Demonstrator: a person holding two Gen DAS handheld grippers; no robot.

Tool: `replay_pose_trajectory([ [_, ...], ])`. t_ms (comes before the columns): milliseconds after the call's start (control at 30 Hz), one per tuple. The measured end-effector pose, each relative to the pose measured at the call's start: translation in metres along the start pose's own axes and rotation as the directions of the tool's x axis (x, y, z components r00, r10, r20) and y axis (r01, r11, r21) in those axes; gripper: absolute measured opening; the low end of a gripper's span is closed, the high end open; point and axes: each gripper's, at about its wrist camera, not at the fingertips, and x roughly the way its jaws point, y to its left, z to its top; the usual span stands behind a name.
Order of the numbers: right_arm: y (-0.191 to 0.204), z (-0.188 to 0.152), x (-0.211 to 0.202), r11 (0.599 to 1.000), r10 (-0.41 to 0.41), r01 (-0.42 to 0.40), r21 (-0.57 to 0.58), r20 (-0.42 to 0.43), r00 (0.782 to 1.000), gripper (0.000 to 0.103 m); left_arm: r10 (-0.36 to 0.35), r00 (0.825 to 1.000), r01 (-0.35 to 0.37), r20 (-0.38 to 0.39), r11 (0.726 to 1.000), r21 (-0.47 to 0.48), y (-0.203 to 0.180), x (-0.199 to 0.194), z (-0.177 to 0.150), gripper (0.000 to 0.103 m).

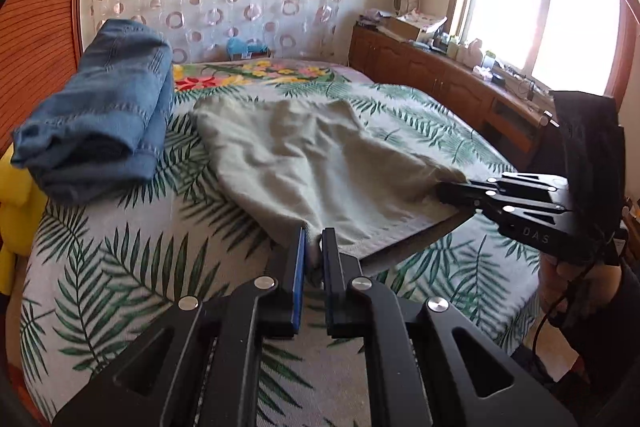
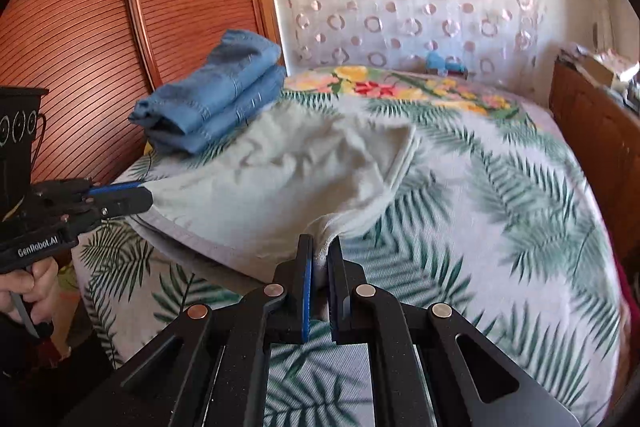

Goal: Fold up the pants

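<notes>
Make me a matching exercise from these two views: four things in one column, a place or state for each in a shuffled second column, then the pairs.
Things:
1. grey-green pants
2. folded blue jeans
3. left hand-held gripper
4. wooden cabinet

Places or states:
A. under the window, beside the bed
B. stacked on the bed's far left side
C. pinched at two corners, near edge lifted
D. shut on the near left corner of the cloth

Pairs: 1-C, 2-B, 3-D, 4-A
</notes>
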Motion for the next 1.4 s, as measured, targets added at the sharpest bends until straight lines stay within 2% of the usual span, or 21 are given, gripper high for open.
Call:
replay_pose_trajectory([
  [300,0.004,-0.011,0.007,0.999,-0.035,0.034,-0.017,-0.034,0.999,0.006,0.013,0.998,-0.016,-0.054,0.999,-0.041,0.004,0.009,-0.016,0.011],
  [400,0.005,-0.013,0.01,0.999,-0.043,0.042,-0.02,-0.037,0.998,0.006,0.02,0.998,-0.024,-0.062,0.998,-0.051,0.005,0.011,-0.018,0.025],
  [467,0.003,-0.017,0.012,0.999,-0.042,0.042,-0.011,-0.043,0.998,0.006,0.022,0.998,-0.026,-0.061,0.998,-0.063,0.007,0.012,-0.022,0.04],
  [533,0.003,-0.017,0.01,0.999,-0.034,0.035,0.0,-0.04,0.999,0.006,0.012,0.998,-0.017,-0.066,0.997,-0.081,0.01,0.013,-0.024,0.042],
  [667,0.003,-0.018,0.014,0.999,-0.045,0.044,-0.004,-0.051,0.998,0.006,0.038,0.997,-0.044,-0.068,0.996,-0.079,0.011,0.014,-0.025,0.042],
  [1100,0.004,-0.022,0.021,0.999,-0.053,0.052,-0.014,-0.058,0.997,0.006,0.017,0.998,-0.022,-0.067,0.996,-0.083,0.007,0.019,-0.03,0.041],
  [1400,0.002,-0.023,0.02,0.999,-0.048,0.048,-0.006,-0.061,0.997,0.006,-0.025,0.998,0.021,-0.05,0.996,-0.086,0.004,0.015,-0.032,0.015],
])
